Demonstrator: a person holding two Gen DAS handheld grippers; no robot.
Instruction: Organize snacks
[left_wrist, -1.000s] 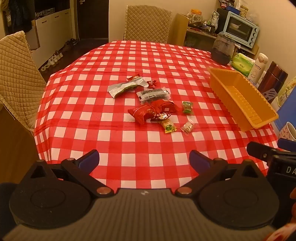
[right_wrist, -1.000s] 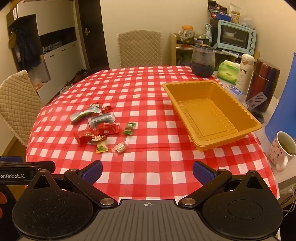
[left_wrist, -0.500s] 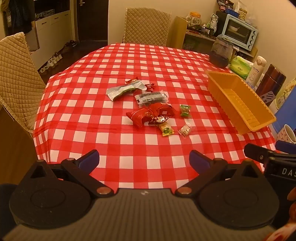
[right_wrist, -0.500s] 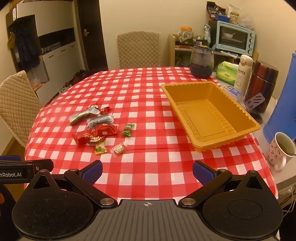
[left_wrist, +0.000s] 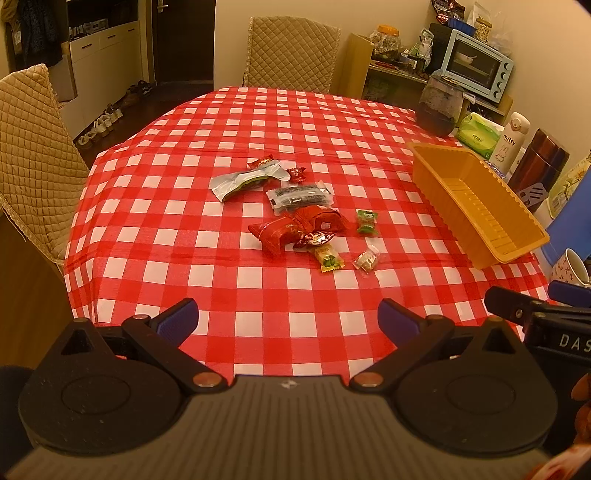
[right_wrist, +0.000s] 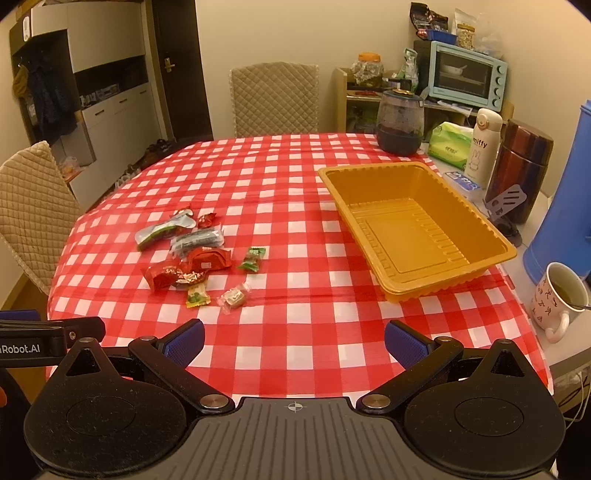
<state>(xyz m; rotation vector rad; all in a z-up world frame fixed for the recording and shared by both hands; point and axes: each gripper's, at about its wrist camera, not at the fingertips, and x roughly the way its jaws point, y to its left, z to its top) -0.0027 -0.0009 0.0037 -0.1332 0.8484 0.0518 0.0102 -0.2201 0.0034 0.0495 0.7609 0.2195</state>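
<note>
Several wrapped snacks lie in a loose pile (left_wrist: 299, 221) (right_wrist: 192, 258) on the red checked tablecloth: red packets, a silver pouch (left_wrist: 245, 181), a dark clear pack, small green candies (left_wrist: 366, 221). An empty orange tray (left_wrist: 476, 210) (right_wrist: 417, 225) sits to the right of them. My left gripper (left_wrist: 288, 319) is open above the table's near edge, well short of the pile. My right gripper (right_wrist: 293, 338) is open too, near the front edge, between pile and tray. Nothing is held by either.
A dark jar (right_wrist: 400, 123), tissue pack (right_wrist: 448, 146), white bottle (right_wrist: 484, 144), brown flask (right_wrist: 522, 166), blue jug and a mug (right_wrist: 561, 299) crowd the table's right side. Padded chairs stand at the left (left_wrist: 33, 166) and far end (left_wrist: 291, 55).
Both grippers have drawn back and risen slightly, so the pile and tray look a little farther off. Nothing on the table has moved.
</note>
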